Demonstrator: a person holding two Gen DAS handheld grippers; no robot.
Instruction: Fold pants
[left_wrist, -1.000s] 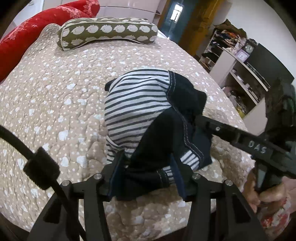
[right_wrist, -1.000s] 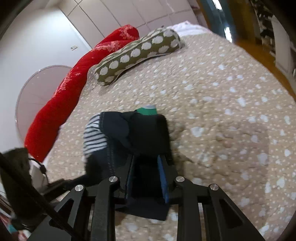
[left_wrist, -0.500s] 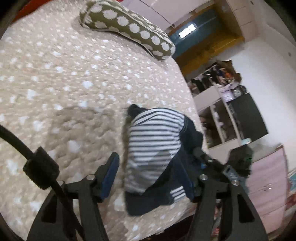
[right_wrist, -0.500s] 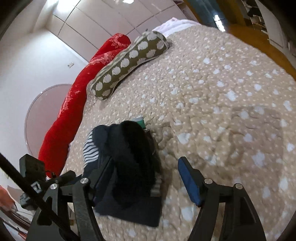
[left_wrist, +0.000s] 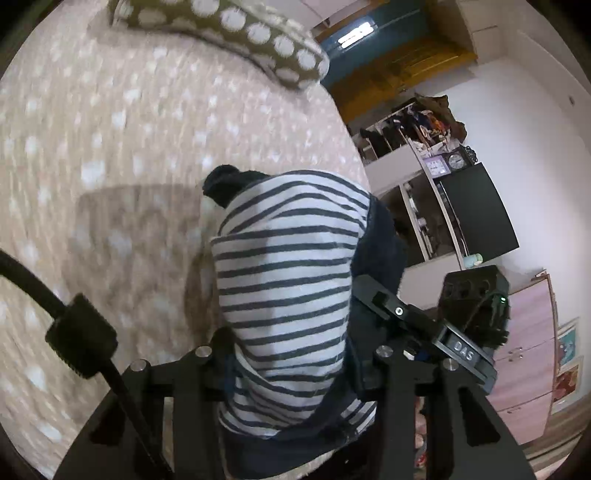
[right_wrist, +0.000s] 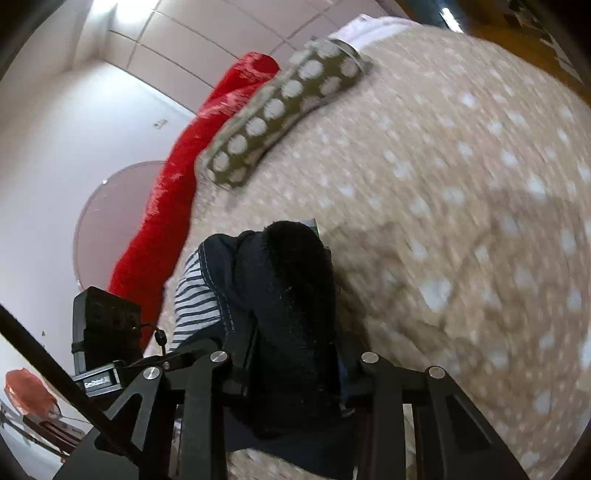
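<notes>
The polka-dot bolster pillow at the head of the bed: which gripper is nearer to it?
Cannot tell. The left gripper and right gripper are side by side on the pants, both far down the bed from the pillow.

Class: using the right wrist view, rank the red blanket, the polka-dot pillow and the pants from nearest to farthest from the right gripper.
1. Pants, between the right gripper's fingers.
2. Red blanket, along the bed's left edge.
3. Polka-dot pillow, at the far end.
</notes>
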